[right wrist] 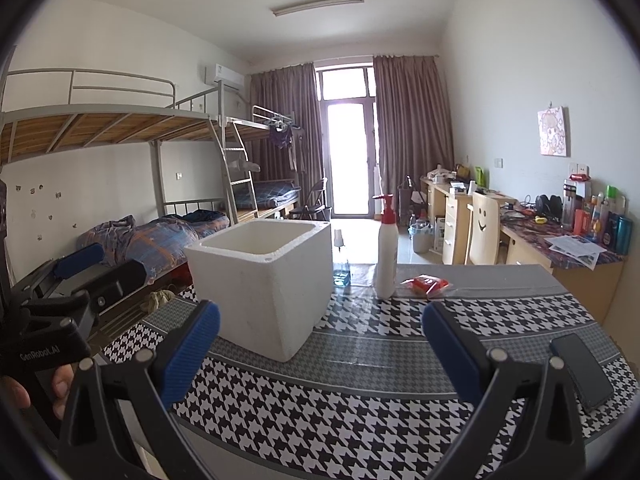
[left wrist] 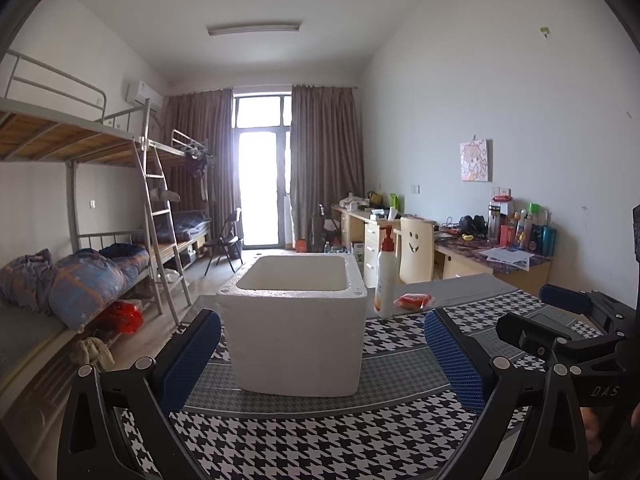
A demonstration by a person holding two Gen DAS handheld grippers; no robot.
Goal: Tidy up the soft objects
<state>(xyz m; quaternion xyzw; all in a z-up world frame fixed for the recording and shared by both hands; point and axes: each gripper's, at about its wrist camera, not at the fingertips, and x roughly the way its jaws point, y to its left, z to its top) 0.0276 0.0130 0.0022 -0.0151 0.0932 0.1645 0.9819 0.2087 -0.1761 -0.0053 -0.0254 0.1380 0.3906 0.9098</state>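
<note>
A white foam box [left wrist: 296, 320] stands open-topped on the houndstooth tablecloth [left wrist: 304, 440], straight ahead of my left gripper [left wrist: 322, 364], which is open and empty. In the right wrist view the box [right wrist: 260, 284] is ahead and left of my right gripper [right wrist: 320, 344], also open and empty. A small red soft packet in clear wrap [left wrist: 414, 301] lies behind the box to the right, also in the right wrist view [right wrist: 426, 283]. A white pump bottle with a red top [left wrist: 386, 276] stands beside it, also in the right wrist view [right wrist: 387, 248].
A dark phone [right wrist: 582, 370] lies on the cloth at the right near my right gripper. A small clear bottle [right wrist: 341, 264] stands behind the box. Bunk beds [left wrist: 80, 240] are on the left, desks with clutter [left wrist: 500, 248] on the right.
</note>
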